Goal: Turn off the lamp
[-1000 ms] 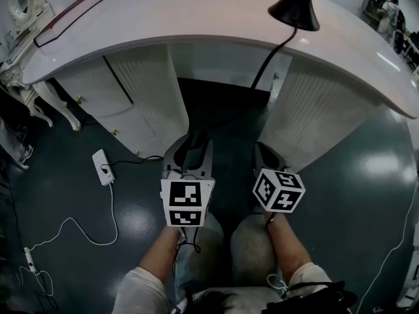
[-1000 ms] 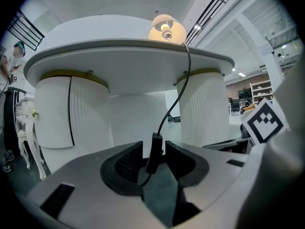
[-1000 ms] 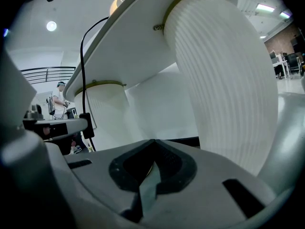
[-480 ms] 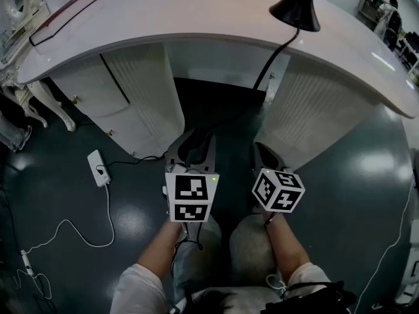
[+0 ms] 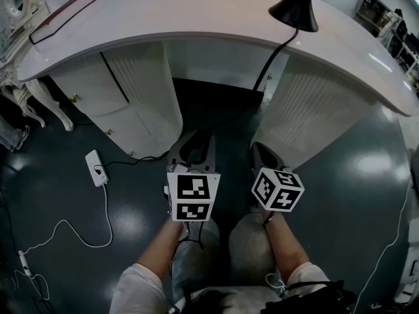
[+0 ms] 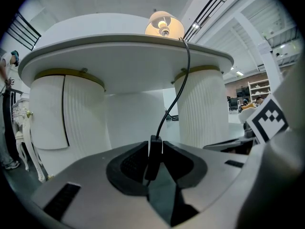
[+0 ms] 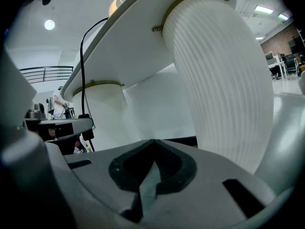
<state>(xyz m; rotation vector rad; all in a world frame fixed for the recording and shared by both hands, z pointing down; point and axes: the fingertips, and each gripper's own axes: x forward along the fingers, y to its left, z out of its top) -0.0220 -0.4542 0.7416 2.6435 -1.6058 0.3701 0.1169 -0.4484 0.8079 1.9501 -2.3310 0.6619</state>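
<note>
The lamp [image 5: 294, 6] stands on the white table [image 5: 196, 18], its black shade seen from above; in the left gripper view the lamp [image 6: 164, 24] glows. Its black cord [image 6: 178, 87] hangs down to an inline switch [image 6: 152, 160]. My left gripper [image 6: 153, 144] has just been closing, and its pads now press on that switch from both sides. In the head view the left gripper [image 5: 195, 148] reaches under the table's front edge. My right gripper [image 7: 153, 142] is shut with nothing between its jaws, and the right gripper [image 5: 259, 154] hovers beside the left one.
Two ribbed white pedestals [image 5: 147, 93] [image 5: 314, 103] carry the table, with a dark gap between them. A white power strip [image 5: 96, 167] and a loose white cable [image 5: 72, 231] lie on the dark floor at left. The person's knees are below the grippers.
The left gripper's jaws have drawn together onto the cord switch. Both hands stay where they were, and the lamp remains lit.
</note>
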